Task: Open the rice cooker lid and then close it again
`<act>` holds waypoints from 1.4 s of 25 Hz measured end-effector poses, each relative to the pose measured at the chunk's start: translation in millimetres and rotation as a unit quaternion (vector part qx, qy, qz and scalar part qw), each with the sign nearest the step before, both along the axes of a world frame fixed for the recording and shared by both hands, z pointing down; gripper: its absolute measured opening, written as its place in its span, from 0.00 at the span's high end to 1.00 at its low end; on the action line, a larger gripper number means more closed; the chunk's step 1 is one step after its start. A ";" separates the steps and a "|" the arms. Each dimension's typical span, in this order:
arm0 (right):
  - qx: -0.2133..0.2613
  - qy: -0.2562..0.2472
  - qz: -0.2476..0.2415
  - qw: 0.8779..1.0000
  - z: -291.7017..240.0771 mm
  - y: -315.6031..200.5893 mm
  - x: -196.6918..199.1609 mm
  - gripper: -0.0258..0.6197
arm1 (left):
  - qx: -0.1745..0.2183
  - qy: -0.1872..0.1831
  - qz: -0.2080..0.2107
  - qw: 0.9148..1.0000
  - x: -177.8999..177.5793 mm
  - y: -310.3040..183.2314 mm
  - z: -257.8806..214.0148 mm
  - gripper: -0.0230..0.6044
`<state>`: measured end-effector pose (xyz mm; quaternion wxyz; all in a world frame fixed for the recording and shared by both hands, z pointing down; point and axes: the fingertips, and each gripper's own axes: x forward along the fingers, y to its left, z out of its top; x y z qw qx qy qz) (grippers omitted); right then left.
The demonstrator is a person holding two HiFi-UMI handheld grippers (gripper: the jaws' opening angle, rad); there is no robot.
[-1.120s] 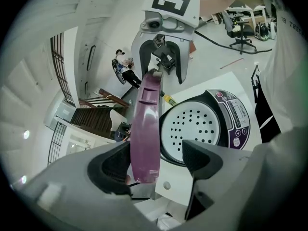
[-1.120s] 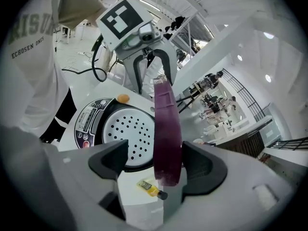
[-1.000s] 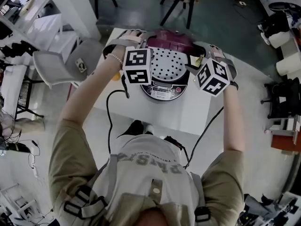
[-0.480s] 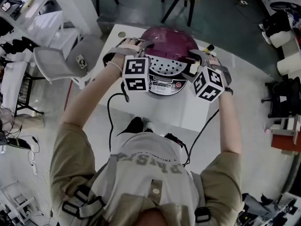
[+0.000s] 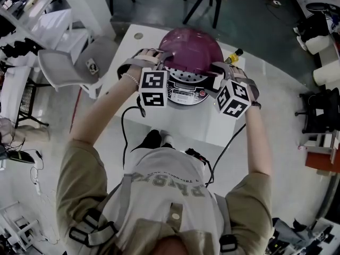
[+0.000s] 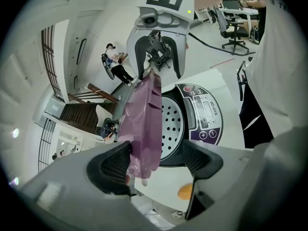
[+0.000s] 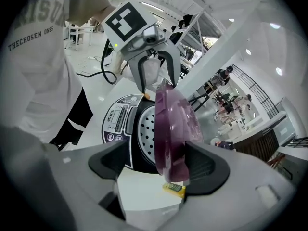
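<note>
Plum-purple and glossy, the domed lid [image 5: 191,49] of the rice cooker [image 5: 183,93] sits partly lowered, hinged at the far side. Its free front edge faces the person and is raised off the body. The cooker stands near the middle of the white tabletop [image 5: 212,127], with its control panel [image 6: 204,114] turned toward the person. The lid is round, so it has no long side. In both gripper views it appears almost edge-on, as a thin, smooth curved shell tilted steeply over the pot. A pale metal plate [image 6: 168,129] dotted with round holes, ringed in black, shows below the raised edge, between the lid and the panel. The panel is dark with a grey display strip and round buttons.

The left gripper [image 5: 158,57] is at the lid's left rim and the right gripper [image 5: 220,68] is at its right rim. Each one's jaws are apart and straddle the rim. In the left gripper view the rim lies against one ribbed black pad [image 6: 113,166], and the opposite pad is clear of it. The right gripper view shows the same thing, with the shell resting against the outer pad [image 7: 204,166]. Each gripper carries a white cube with black square markers.

A black cable [image 5: 124,129] trails off the tabletop's near edge. A small yellow packet [image 7: 174,189] lies on the tabletop beside the cooker.
</note>
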<state>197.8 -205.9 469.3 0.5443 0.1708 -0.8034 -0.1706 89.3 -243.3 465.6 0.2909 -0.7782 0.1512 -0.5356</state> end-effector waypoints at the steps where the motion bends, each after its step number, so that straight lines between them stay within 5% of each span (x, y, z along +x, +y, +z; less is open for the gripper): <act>1: -0.004 0.002 -0.002 1.000 2.0 1.7 0.3 0.42 | -0.002 -0.001 0.001 1.000 0.0 1.3 1.8 0.39; 23: -0.060 0.029 -0.029 0.997 47.0 34.3 2.1 0.29 | -0.054 -0.035 0.016 0.998 -3.3 28.5 48.6 0.20; 35: -0.070 0.042 -0.039 0.996 54.8 36.6 1.5 0.26 | -0.097 -0.039 0.024 0.994 -8.5 26.5 54.6 0.19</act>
